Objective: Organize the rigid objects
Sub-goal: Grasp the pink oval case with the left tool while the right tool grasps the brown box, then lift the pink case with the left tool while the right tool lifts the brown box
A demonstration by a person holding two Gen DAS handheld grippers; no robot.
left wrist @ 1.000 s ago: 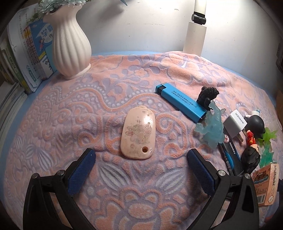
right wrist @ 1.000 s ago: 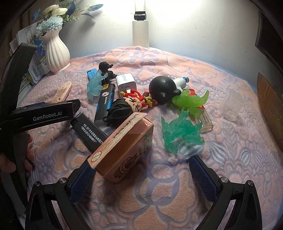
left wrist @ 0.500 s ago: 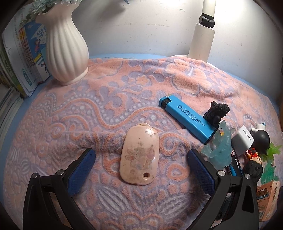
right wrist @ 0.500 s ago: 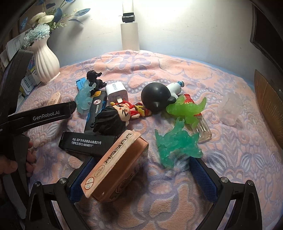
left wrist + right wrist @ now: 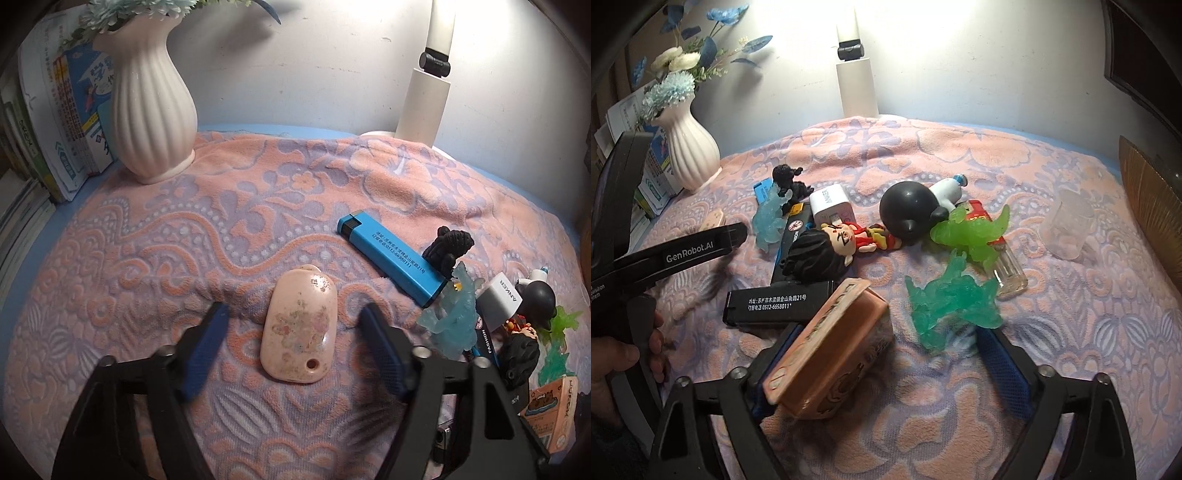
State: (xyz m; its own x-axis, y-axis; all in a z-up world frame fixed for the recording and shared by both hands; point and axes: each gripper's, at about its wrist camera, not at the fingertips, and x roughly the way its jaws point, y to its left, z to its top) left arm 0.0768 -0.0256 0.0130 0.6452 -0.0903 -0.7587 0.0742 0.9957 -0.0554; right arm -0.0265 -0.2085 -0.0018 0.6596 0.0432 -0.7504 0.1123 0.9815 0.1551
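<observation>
A pale pink oval case (image 5: pixel 299 326) lies flat on the pink floral towel (image 5: pixel 207 236). My left gripper (image 5: pixel 295 332) straddles it, jaws partly closed with a gap on each side of the case. A blue lighter (image 5: pixel 393 260) lies to its right. My right gripper (image 5: pixel 886 354) is open; a tan card box (image 5: pixel 831 350) leans against its left finger (image 5: pixel 775 362). A teal translucent figurine (image 5: pixel 955 301) stands just past the right finger. The left gripper's body (image 5: pixel 690 251) shows at the left of the right wrist view.
A white vase (image 5: pixel 151 114) and books (image 5: pixel 48 122) stand at the back left, a white lamp post (image 5: pixel 428 85) at the back. A pile holds a black lighter (image 5: pixel 779 304), a doll head (image 5: pixel 822 256), a black ball toy (image 5: pixel 908 208), a white charger (image 5: pixel 831 205), a green dinosaur (image 5: pixel 975 232) and a clear cup (image 5: pixel 1067 230).
My left gripper moved forward around the pink case and its jaws narrowed. My right gripper moved forward, so the tan box now rests against its left finger.
</observation>
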